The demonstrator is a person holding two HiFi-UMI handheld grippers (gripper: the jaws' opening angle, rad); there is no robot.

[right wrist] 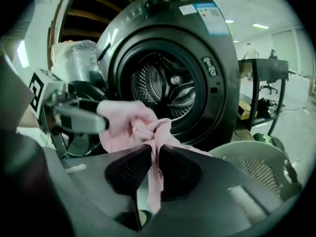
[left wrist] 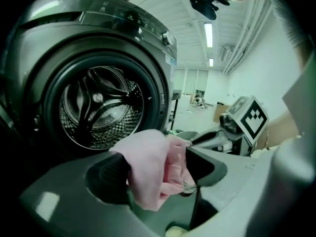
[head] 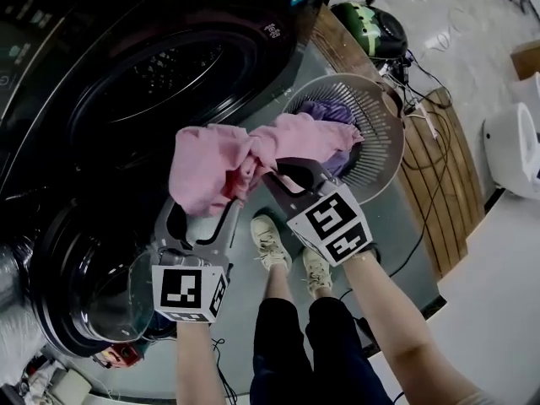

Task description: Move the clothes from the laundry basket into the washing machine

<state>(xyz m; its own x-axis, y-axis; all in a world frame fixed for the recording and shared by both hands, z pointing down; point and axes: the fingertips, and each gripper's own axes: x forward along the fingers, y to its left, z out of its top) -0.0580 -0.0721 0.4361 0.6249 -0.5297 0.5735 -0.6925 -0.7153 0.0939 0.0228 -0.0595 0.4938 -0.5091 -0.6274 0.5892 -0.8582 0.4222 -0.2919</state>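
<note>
Washing machine (head: 253,57): door open, drum facing both grippers.
Laundry basket (head: 390,142): on the floor beside the machine, with purple clothes (head: 325,112) inside.
Pink garment (head: 219,163): held up between the grippers, in front of the drum.
Left gripper (left wrist: 158,174): clamped on a thick bunch of the garment.
Right gripper (right wrist: 154,167): jaws nearly together, pinching a thin fold.

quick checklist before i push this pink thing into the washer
1. Left tongs shut on the crumpled pink cloth garment: ok.
2. Right tongs shut on it too: ok.
3. Round glass washing machine door swung open: ok.
4. Perforated steel drum mouth unblocked: ok.
5. Garment's trailing end clear of the white slotted plastic laundry basket: cannot tell.
</note>
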